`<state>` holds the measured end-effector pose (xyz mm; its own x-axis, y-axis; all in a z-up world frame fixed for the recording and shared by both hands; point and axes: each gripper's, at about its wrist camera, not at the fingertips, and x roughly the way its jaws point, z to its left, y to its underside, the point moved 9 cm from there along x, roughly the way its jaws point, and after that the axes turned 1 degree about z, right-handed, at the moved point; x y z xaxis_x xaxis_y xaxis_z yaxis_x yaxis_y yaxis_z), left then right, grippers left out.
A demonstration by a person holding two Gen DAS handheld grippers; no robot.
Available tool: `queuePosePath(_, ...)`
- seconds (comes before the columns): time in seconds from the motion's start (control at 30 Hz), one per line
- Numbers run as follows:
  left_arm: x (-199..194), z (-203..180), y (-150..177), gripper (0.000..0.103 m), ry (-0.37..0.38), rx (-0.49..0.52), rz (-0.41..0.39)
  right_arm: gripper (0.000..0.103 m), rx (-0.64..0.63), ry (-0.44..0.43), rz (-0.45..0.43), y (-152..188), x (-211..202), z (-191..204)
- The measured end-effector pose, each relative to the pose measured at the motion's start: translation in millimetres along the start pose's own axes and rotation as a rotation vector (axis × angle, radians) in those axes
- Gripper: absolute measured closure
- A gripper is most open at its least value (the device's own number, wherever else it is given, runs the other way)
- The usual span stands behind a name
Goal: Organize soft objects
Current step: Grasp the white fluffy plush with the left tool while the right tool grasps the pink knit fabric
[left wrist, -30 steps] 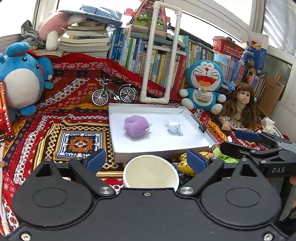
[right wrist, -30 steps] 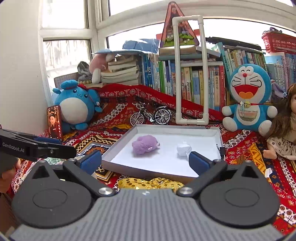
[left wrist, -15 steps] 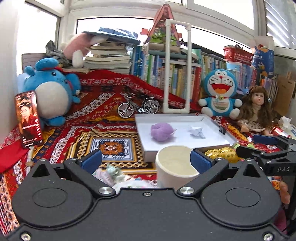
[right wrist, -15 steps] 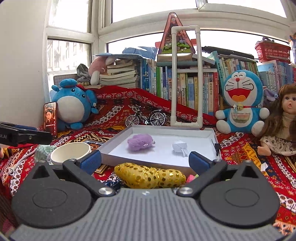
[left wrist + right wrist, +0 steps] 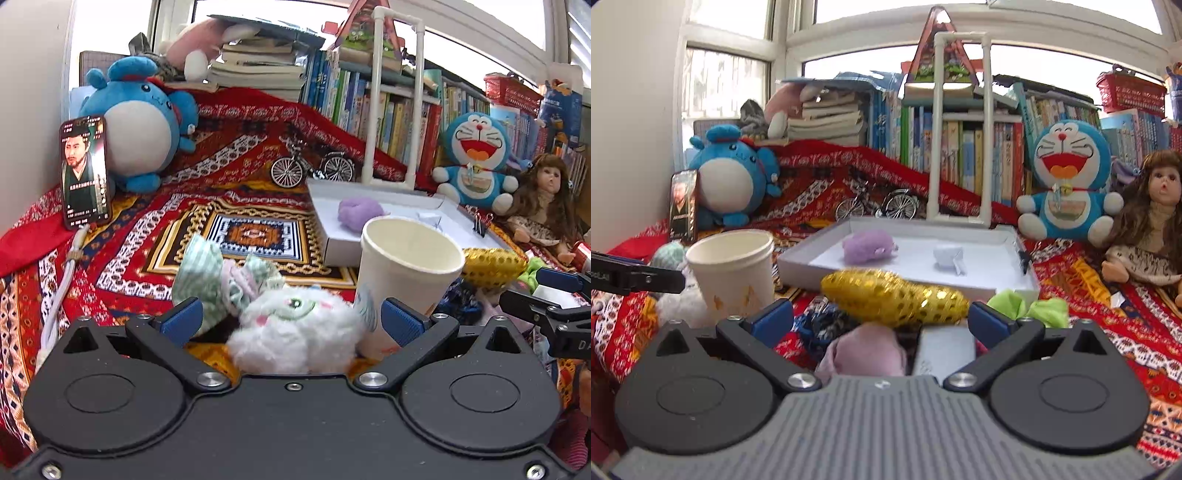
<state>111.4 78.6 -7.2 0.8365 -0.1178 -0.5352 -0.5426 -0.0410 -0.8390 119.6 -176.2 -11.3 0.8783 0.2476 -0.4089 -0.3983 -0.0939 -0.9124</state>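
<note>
My left gripper [image 5: 291, 320] stands open low over the patterned cloth. A white fluffy plush [image 5: 295, 328] lies between its blue fingertips [image 5: 183, 319], and the pads do not touch it. A green striped fabric toy [image 5: 207, 277] rests just behind the plush. My right gripper [image 5: 882, 320] is open too, with a gold sequined soft piece [image 5: 894, 295] just beyond its fingertips and a pink soft piece [image 5: 866, 350] between the fingers. A white tray [image 5: 805, 273] behind holds a purple plush [image 5: 868, 245] and a white folded paper piece [image 5: 947, 256].
A paper cup [image 5: 402, 273] stands upright beside the left gripper's right finger. Green cloth [image 5: 1027, 306], dark blue fabric [image 5: 823, 325] and a small pale box [image 5: 943, 354] lie under the right gripper. A phone [image 5: 86, 170], large plush toys, a doll [image 5: 1152, 221], a model bicycle and books ring the area.
Both grippers have sunk toward the pile on the cloth. The white plush has come between the left fingers, which spread a little wider. The pink piece and box now show under the right gripper.
</note>
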Motion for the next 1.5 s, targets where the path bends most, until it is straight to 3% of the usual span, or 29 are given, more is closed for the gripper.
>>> queuePosePath(0.2, 7.6, -2.3, 12.7, 0.0, -0.013, 0.026, 0.018, 0.0, -0.002, -0.038, 0.046, 10.2, 1.1, 14.1)
queuePosePath(0.4, 14.7, -3.4, 20.6, 0.0, -0.026, 0.028, 0.034, 0.002, 0.012, -0.028, 0.022, 10.7, -1.7, 16.8)
queuePosePath(0.6, 21.0, -6.1, 24.2, 0.0, -0.037, 0.033, 0.037, 0.015, 0.011, -0.031, -0.013, 10.2, -6.3, 23.2)
queuePosePath(0.73, 25.8, -7.0, 24.9, 0.001, -0.038, 0.025, 0.043, 0.029, -0.038, 0.007, 0.003, 14.6, -2.2, 27.4)
queuePosePath(1.03, 33.8, -7.4, 26.9, 0.005, -0.043, 0.006, 0.05, 0.041, -0.084, 0.045, 0.031, 22.5, 3.9, 29.5)
queuePosePath(1.4, 42.0, -9.5, 33.0, 0.025, -0.058, 0.03, 0.081, 0.042, -0.059, 0.017, 0.061, 32.6, 7.5, 33.0)
queuePosePath(1.47, 41.6, -9.9, 32.9, 0.03, -0.066, 0.032, 0.085, 0.047, -0.053, 0.032, 0.059, 32.8, 7.8, 31.7)
queuePosePath(1.5, 41.0, -9.8, 32.9, 0.031, -0.072, 0.037, 0.088, 0.058, -0.045, 0.059, 0.061, 32.7, 7.7, 29.3)
